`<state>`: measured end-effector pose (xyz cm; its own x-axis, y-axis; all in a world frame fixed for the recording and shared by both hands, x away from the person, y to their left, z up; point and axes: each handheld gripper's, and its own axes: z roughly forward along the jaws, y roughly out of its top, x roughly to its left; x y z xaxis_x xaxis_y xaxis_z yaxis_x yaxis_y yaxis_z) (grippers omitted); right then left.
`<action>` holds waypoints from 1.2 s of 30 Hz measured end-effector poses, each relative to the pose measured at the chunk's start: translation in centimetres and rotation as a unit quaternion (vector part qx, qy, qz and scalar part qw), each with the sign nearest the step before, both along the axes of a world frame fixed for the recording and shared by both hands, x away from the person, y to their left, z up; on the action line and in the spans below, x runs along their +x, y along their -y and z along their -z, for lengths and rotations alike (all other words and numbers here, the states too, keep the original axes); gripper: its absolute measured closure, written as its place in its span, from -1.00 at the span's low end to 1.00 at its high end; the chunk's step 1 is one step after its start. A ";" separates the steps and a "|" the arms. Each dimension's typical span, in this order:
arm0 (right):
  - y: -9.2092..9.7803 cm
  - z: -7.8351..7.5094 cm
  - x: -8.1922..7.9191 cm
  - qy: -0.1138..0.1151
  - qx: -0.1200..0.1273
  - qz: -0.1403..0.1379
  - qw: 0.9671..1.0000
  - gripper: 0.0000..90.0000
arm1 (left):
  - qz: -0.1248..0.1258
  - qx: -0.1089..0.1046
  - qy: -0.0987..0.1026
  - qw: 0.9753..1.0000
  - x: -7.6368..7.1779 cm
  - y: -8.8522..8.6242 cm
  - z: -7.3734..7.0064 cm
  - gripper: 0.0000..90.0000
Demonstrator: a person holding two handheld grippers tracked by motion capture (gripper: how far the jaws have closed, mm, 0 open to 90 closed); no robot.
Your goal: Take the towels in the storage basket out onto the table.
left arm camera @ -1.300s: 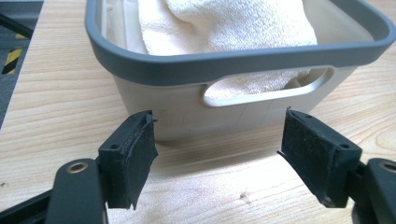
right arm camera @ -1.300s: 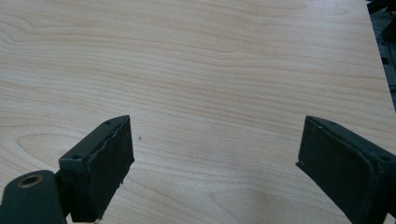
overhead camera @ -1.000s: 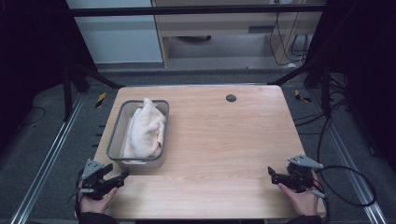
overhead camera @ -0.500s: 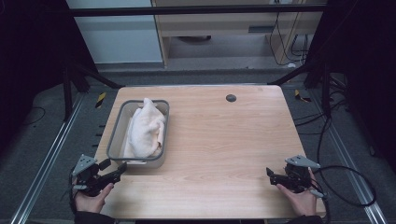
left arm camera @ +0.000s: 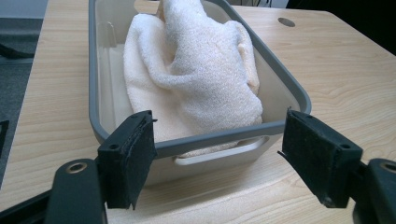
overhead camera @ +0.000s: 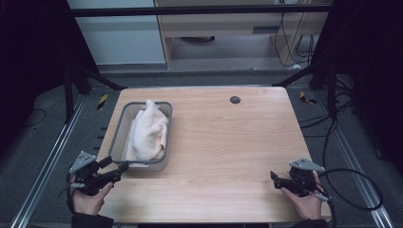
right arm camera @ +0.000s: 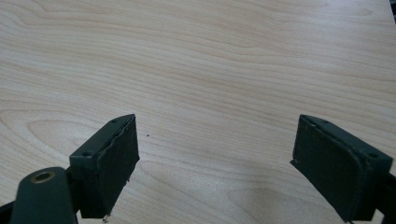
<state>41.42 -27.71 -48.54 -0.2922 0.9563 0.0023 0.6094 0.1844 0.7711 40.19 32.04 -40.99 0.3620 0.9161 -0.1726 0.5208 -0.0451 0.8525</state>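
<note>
Grey tub [left arm camera: 280, 88] holding cream towel [left arm camera: 196, 74], both grippers' fingers apart, gripping nothing

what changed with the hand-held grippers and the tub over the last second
The left hand-held gripper drew back toward the table's left edge, then came in again toward the near end of the grey tub, jaws open, gripping nothing. The right hand-held gripper shifted only slightly and is open over bare wood. The tub, the towel inside it and the table stayed put.

You're in a lab/test rig: wooden table [overhead camera: 228, 142] w/ aluminium rails [overhead camera: 43, 171], loose cables [overhead camera: 351, 185], dark curtains, cabinets behind.
</note>
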 end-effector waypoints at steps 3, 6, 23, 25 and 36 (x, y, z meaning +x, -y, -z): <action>0.0 0.0 0.0 0.004 0.001 0.001 1.000 -0.70 | 0.002 0.001 0.000 1.000 0.3 0.0 -0.6 -0.45; 0.0 0.0 0.0 0.007 0.000 0.001 1.000 -0.70 | 0.002 0.003 0.000 1.000 0.5 0.1 -0.9 -0.46; 0.0 0.3 0.1 0.005 -0.010 0.001 1.000 -0.71 | 0.009 0.027 -0.010 1.000 3.8 1.3 -3.5 -0.50; 0.0 0.3 0.1 0.003 -0.008 0.001 1.000 -0.71 | 0.009 0.031 -0.010 0.999 4.3 1.5 -3.9 -0.50; 0.0 0.3 0.1 0.003 -0.010 -0.004 1.000 -0.71 | 0.015 0.054 -0.023 0.998 6.4 2.8 -5.1 -0.54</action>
<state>41.54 -27.69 -48.87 -0.2998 0.9538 -0.0180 0.6027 0.2040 0.7714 46.56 29.24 -35.86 0.3830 0.9192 -0.0909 0.5561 -0.1509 0.8173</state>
